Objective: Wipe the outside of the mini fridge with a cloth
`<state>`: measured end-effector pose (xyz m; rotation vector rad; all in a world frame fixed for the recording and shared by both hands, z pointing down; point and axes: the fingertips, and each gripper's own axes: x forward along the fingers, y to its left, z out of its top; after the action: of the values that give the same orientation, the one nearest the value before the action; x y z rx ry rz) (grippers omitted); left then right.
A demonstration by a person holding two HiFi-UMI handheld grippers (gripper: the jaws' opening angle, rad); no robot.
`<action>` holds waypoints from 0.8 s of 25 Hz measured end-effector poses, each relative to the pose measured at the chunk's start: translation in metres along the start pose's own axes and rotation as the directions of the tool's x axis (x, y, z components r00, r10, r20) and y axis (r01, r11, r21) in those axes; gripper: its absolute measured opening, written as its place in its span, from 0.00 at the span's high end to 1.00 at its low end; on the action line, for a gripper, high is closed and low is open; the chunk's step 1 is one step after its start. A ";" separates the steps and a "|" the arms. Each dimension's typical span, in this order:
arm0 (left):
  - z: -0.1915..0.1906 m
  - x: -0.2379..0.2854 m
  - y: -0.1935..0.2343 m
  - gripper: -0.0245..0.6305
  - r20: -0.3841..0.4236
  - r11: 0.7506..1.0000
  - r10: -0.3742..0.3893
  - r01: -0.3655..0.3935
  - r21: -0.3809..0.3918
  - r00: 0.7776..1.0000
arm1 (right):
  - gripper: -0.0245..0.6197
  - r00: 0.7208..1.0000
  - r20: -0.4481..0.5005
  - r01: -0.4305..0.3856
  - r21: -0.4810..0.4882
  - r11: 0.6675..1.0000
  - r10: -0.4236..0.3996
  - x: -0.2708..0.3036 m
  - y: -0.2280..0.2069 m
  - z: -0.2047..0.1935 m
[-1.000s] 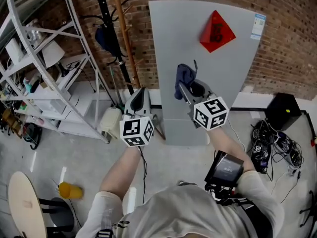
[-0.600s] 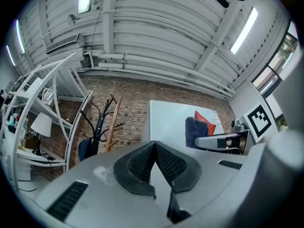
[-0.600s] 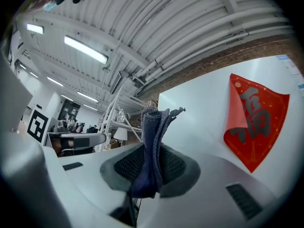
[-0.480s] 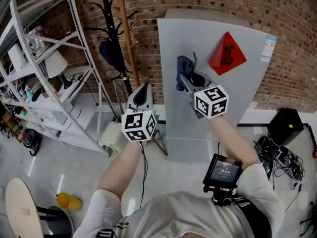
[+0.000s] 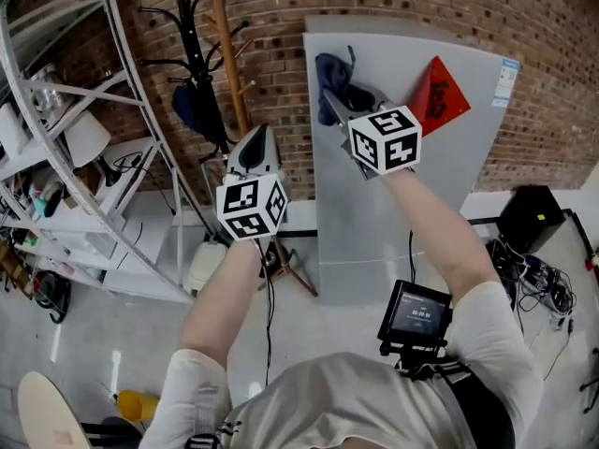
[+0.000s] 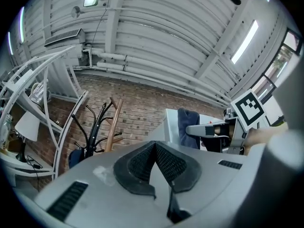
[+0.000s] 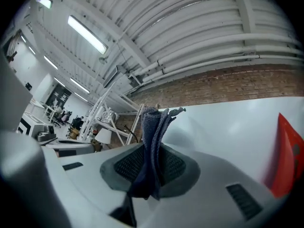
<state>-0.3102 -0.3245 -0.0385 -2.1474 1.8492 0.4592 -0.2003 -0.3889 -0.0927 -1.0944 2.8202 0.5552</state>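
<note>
Both bare forearms reach up and forward from short white sleeves. The left forearm (image 5: 223,302) is raised with the grey plastic left tongs (image 5: 261,137) pointing up, their black-and-white marker cube (image 5: 251,209) facing back. Their black ribbed pads (image 6: 164,163) meet at the tips with nothing between them. The right forearm (image 5: 438,241) stretches higher and further forward. The grey plastic right tongs (image 5: 339,99) at its end are clamped on a folded dark blue cloth (image 7: 152,127), which stands up out of the jaws.
</note>
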 end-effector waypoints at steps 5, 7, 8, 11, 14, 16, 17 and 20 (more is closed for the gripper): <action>0.002 0.010 0.009 0.96 0.007 1.000 -0.021 0.021 -0.011 1.000 | 0.84 0.997 -0.060 0.051 -0.010 0.999 -0.051 0.017 -0.009 0.008; -0.001 0.013 0.007 0.96 0.008 0.999 -0.031 0.032 -0.021 0.999 | 0.84 0.995 -0.075 0.060 -0.022 0.998 -0.061 0.016 -0.008 0.007; -0.002 0.014 0.005 0.96 0.009 0.999 -0.039 0.039 -0.026 0.999 | 0.84 0.995 -0.079 0.065 -0.026 0.998 -0.067 0.014 -0.010 0.007; -0.005 0.018 -0.006 0.96 0.008 0.997 -0.064 0.064 -0.037 0.998 | 0.84 0.992 -0.086 0.095 -0.026 0.995 -0.096 0.002 -0.022 0.009; -0.007 0.022 -0.020 0.96 0.005 0.995 -0.090 0.090 -0.046 0.996 | 0.84 0.987 -0.099 0.130 -0.015 0.991 -0.130 -0.015 -0.043 0.011; -0.009 0.027 -0.031 0.96 0.002 0.993 -0.107 0.107 -0.055 0.994 | 0.84 0.981 -0.113 0.155 -0.013 0.988 -0.156 -0.027 -0.060 0.011; -0.011 0.029 -0.037 0.96 0.001 0.992 -0.115 0.115 -0.060 0.993 | 0.84 0.978 -0.120 0.169 -0.014 0.985 -0.170 -0.033 -0.069 0.010; -0.015 0.034 -0.059 0.96 0.000 0.988 -0.141 0.141 -0.069 0.990 | 0.84 0.967 -0.137 0.212 -0.020 0.977 -0.213 -0.055 -0.092 0.005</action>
<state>-0.2465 -0.3522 -0.0387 -2.3070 1.6928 0.4926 -0.0983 -0.4146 -0.1154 -1.4678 2.7635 0.4850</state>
